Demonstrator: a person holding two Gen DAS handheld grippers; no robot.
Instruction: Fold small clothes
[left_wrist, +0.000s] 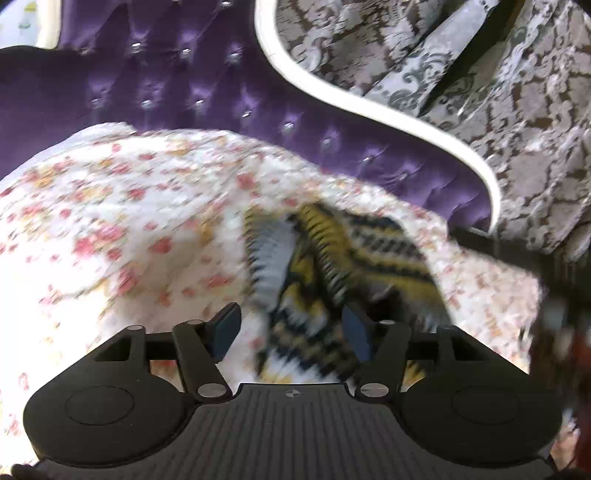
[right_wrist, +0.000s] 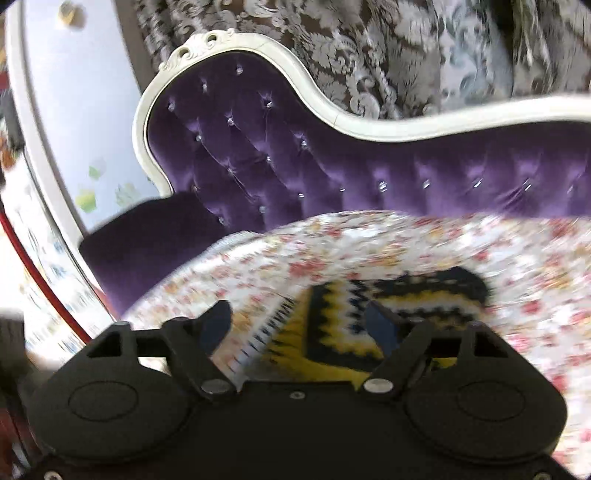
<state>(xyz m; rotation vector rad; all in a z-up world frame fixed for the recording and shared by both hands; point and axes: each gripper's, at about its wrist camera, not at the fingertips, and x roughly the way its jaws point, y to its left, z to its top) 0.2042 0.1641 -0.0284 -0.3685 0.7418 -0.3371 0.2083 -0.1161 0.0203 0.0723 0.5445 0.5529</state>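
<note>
A tufted purple velvet sofa (right_wrist: 332, 162) carries a white floral sheet (left_wrist: 122, 221). On the sheet lies a small yellow, black and white zigzag-knit garment (left_wrist: 332, 266), soft, light, crumpled. Both the left gripper (left_wrist: 291, 332) and right gripper (right_wrist: 299, 325) hover open over it; pinch an outer edge.

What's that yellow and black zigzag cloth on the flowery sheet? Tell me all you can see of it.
The zigzag cloth is a small soft piece patterned in yellow, black and white stripes, blurred in both views. It lies crumpled and partly folded over itself on the floral sheet, before the purple tufted backrest. Each claw is open with part of the cloth between its fingers; whether either touches it is unclear.
</note>
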